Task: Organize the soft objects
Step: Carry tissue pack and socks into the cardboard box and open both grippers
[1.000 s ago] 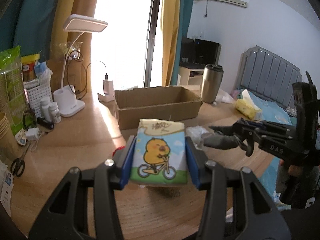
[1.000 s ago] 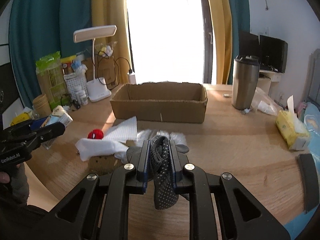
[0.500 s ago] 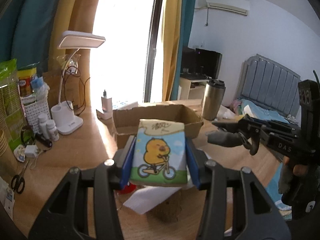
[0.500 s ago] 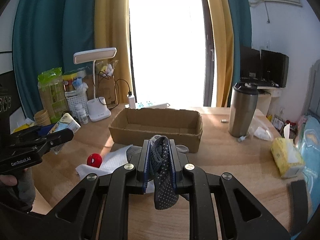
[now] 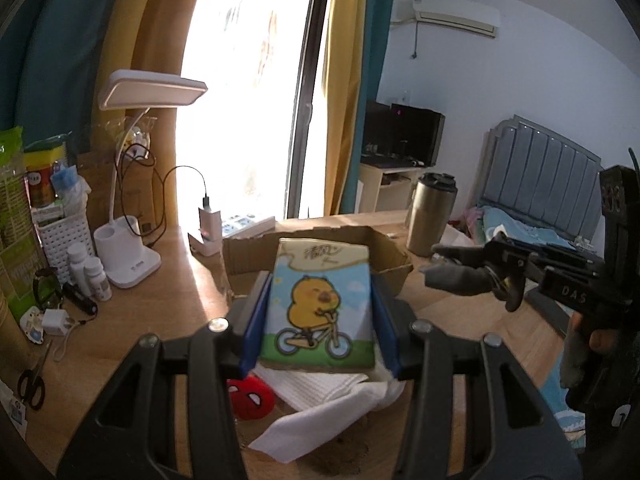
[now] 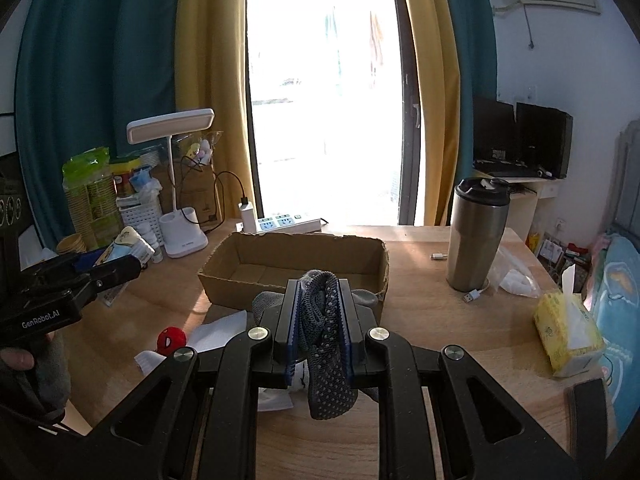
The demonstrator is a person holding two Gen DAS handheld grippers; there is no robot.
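**Both claws loaded above the tabletop, cardboard tray just ahead**

The left claw (image 5: 320,304) is clamped on a soft rectangular tissue pack printed with a yellow cartoon chick on a bicycle (image 5: 320,300). The pack sits squarely between the blue pads, upright with its printed face toward the camera, and it is held clear of the wood. Under it lie a crumpled white cloth (image 5: 328,408) and a small round red plush with a spider-mask face (image 5: 252,396), both resting on the tabletop.

The right claw (image 6: 318,320) pinches a grey knitted sock with pale grip dots (image 6: 324,344). The sock is bunched between the pads, and its toe end hangs down below them, toward the camera. More grey fabric (image 6: 266,304) shows just behind the left pad.

Beyond both claws stands a shallow open brown cardboard tray (image 6: 296,264), and its inside looks bare. To its right is a tall brushed-steel travel mug with a black lid (image 6: 476,236), and further right a yellow soft pack of tissues (image 6: 568,332) with a sheet pulled up.

The light wooden tabletop (image 6: 424,312) carries a white desk lamp (image 6: 180,184), a white power strip (image 6: 288,222) and small bottles and packets along its left edge. Behind is a bright glass door framed by yellow and teal curtains. A bed with a grey padded headboard (image 5: 544,168) stands to the right, and a white air conditioner (image 5: 456,20) hangs high on the wall.
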